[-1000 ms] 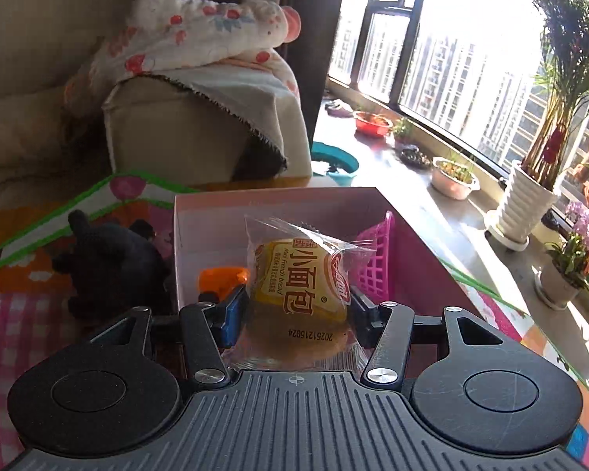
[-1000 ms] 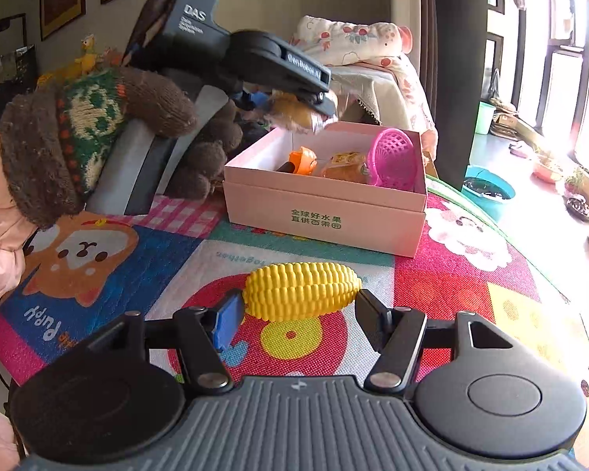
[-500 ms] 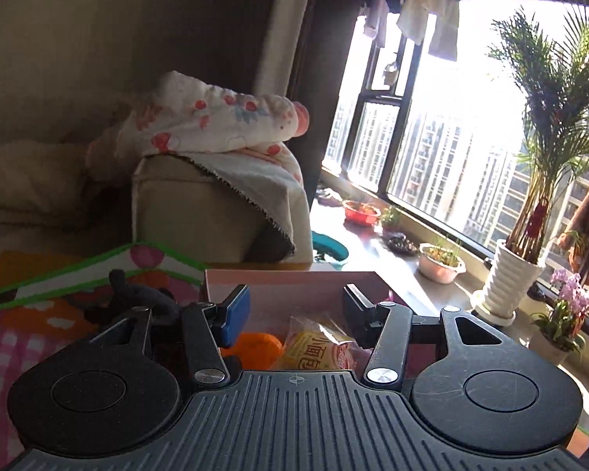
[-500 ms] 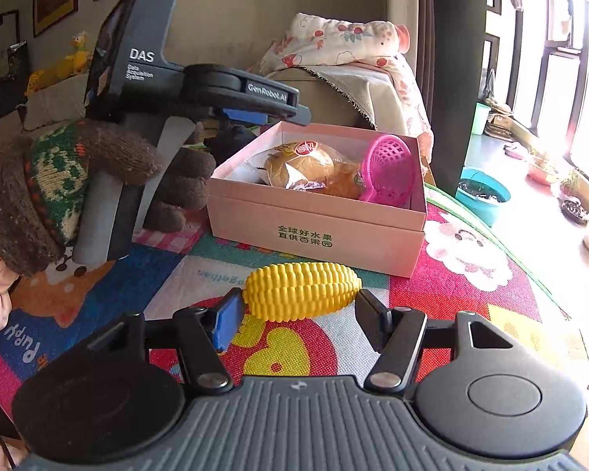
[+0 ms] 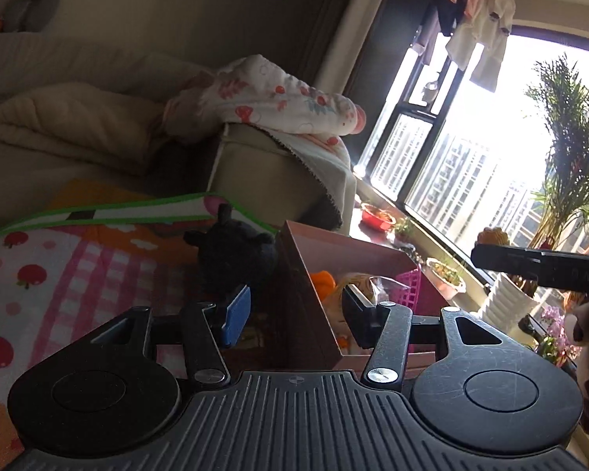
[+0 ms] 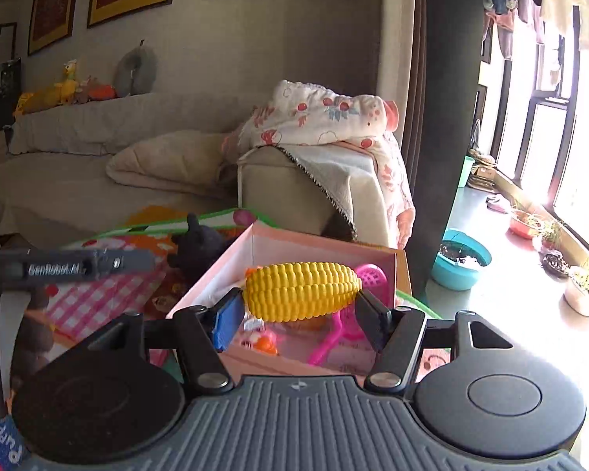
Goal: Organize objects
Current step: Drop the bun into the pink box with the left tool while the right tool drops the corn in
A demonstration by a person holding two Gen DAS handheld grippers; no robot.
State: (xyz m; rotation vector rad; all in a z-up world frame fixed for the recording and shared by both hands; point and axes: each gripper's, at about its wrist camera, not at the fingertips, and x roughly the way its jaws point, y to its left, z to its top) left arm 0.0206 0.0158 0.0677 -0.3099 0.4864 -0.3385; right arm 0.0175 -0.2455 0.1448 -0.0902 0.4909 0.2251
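Observation:
My right gripper [image 6: 297, 312] is shut on a yellow toy corn cob [image 6: 301, 291] and holds it above the open pink box [image 6: 322, 245]. The box holds a pink toy scoop [image 6: 347, 320], an orange toy [image 6: 266, 343] and a wrapped bread bun [image 5: 359, 283]. My left gripper [image 5: 296, 312] is open and empty, straddling the box's near left wall [image 5: 306, 294]. The box also shows in the left wrist view [image 5: 349, 253].
A black plush toy [image 6: 200, 249] sits left of the box on the colourful play mat [image 5: 78, 259]. A beige sofa arm with a floral blanket [image 6: 326, 125] stands behind. Potted plants [image 5: 506, 298] and a blue bowl [image 6: 461, 265] line the window ledge at right.
My left gripper let go of the bread bun into the box and drew back to the left. My right gripper closed on the corn, lifted it off the mat and carried it over the box.

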